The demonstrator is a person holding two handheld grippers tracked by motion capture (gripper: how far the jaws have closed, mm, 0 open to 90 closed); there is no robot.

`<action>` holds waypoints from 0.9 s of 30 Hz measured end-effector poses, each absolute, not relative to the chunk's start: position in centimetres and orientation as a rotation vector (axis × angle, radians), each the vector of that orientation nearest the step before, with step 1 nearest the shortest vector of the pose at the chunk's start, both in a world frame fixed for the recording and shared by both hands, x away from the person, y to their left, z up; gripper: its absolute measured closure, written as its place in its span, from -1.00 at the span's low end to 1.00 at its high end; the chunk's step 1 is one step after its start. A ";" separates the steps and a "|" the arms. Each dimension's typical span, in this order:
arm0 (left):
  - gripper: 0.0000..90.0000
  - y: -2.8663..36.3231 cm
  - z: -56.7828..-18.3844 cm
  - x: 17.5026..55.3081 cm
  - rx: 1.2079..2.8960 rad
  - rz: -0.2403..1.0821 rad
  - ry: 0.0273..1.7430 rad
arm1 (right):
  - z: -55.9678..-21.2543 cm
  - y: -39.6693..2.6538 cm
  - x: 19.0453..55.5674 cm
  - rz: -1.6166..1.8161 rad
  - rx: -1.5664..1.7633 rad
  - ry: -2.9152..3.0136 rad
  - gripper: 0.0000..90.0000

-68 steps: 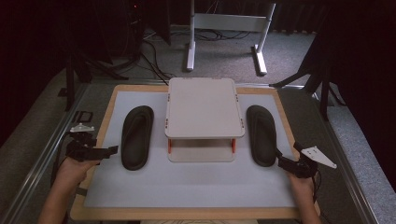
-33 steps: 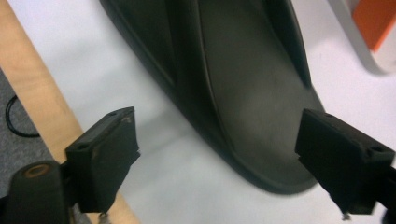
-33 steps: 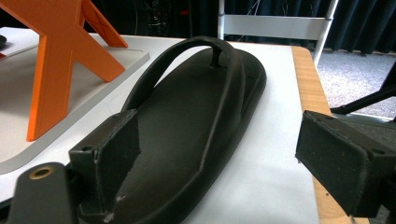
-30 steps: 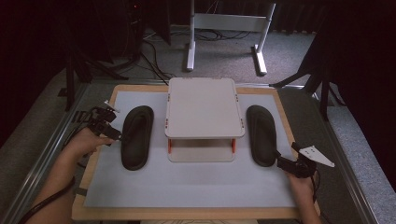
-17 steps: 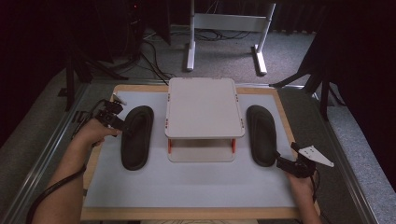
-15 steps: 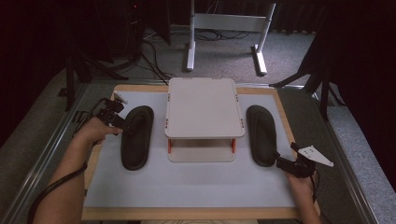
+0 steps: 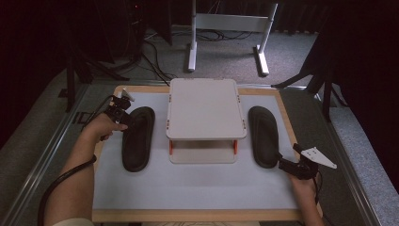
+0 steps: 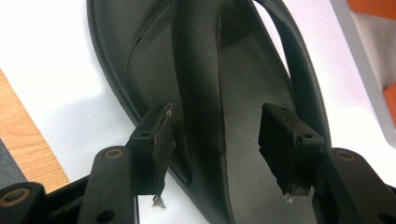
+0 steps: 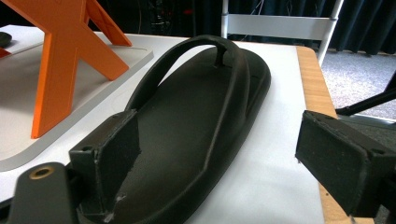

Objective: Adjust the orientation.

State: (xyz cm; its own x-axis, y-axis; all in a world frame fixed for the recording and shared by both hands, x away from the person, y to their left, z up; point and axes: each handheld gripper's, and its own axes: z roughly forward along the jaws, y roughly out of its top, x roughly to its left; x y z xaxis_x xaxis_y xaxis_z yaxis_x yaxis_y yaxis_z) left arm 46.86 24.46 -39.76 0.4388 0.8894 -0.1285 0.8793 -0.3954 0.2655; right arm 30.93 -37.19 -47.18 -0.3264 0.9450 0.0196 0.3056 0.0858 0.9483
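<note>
Matt black rubbery sandal (image 8: 205, 93), wooden-edged table (image 7: 141, 89)

Black tongs (image 8: 215, 140) w/ brass screws, black cable (image 7: 61, 181) — grey 3-corner plate (image 7: 319, 157)

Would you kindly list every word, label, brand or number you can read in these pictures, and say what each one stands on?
No legible text in any view.
Dark floor mat left of the table: pale marks by its edge, too blurred to read.
Left flip-flop, right flip-flop, white stand: no print or brand visible.
</note>
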 end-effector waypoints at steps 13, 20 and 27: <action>0.33 24.8 -41.2 47.9 2.384 0.008 1.503 | -47.2 -37.3 30.9 1.270 1.239 1.720 -0.75; 0.52 25.3 -41.3 48.0 2.324 -0.004 1.548 | -47.2 -37.3 31.0 1.257 1.248 1.710 -0.75; 0.58 25.2 -40.5 47.8 2.280 0.021 1.578 | -47.3 -37.1 31.0 1.256 1.235 1.727 -0.75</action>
